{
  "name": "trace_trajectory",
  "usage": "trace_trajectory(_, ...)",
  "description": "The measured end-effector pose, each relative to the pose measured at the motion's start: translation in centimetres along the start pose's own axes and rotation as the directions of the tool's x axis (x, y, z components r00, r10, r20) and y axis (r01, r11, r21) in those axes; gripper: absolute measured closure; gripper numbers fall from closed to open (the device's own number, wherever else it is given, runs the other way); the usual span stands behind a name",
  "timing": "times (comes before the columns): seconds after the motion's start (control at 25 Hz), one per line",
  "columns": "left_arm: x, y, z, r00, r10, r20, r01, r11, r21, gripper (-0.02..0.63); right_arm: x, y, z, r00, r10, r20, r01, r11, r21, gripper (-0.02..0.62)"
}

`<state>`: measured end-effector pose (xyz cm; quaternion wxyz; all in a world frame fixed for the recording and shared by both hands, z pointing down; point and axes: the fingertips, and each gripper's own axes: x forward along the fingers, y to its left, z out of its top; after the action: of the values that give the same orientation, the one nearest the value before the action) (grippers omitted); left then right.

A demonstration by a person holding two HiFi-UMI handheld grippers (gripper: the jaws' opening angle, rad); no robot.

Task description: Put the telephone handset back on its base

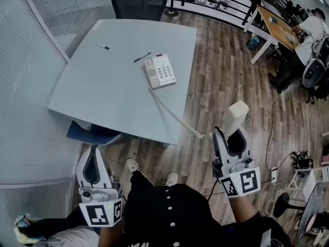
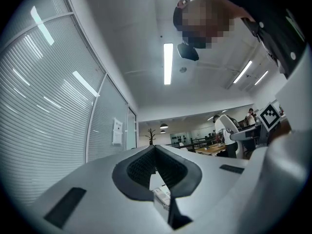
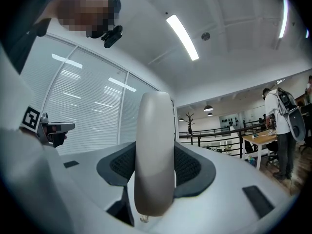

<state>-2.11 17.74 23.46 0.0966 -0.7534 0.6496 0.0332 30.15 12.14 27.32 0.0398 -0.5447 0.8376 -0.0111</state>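
While the right gripper [image 1: 230, 135] pinches the handset [image 1: 235, 116], the left gripper [image 1: 93, 153] is pressed together; ahead of both, the grey table [image 1: 118, 94] carries the base [image 1: 160, 71]; wood floor [image 1: 221, 55] beyond.

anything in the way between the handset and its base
Nothing visible. The handset, clamped in the right gripper, is off the table's near edge, and the base is uncovered. Only the coiled cord runs between them; a pen lies beyond the base.

Handset [image 3: 155, 155]: smooth cream plastic, faint sheen. Right tongs [image 1: 232, 134]: pale satin plastic shells, dark pads [image 3: 191, 167] with a fine dimpled grain, rubbery-looking. Base [image 1: 160, 71] and coiled cord [image 1: 177, 118]: same pale plastic. Tabletop [image 1: 103, 96] smooth, matt grey. Floor [image 1: 221, 76]: wood planks, low lustre.
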Motion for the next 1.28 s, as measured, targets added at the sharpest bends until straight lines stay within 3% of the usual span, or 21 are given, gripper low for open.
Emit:
trace_trajectory(0.52, 4.9, 7.6, -1.0, 0.998, -0.065, 0.019, 0.066, 0.998, -0.023, 0.592, 5.6, 4.4, 0.1, 0.996, -0.084, -0.009, 0.084, 0.996, -0.019, 0.367)
trace_trajectory(1.28, 9.0, 14.3, -3.4, 0.986, -0.165, 0.024, 0.167, 0.984, -0.062, 0.592, 10.0, 9.0, -0.9, 0.982, -0.190, -0.019, 0.190, 0.981, -0.032, 0.367)
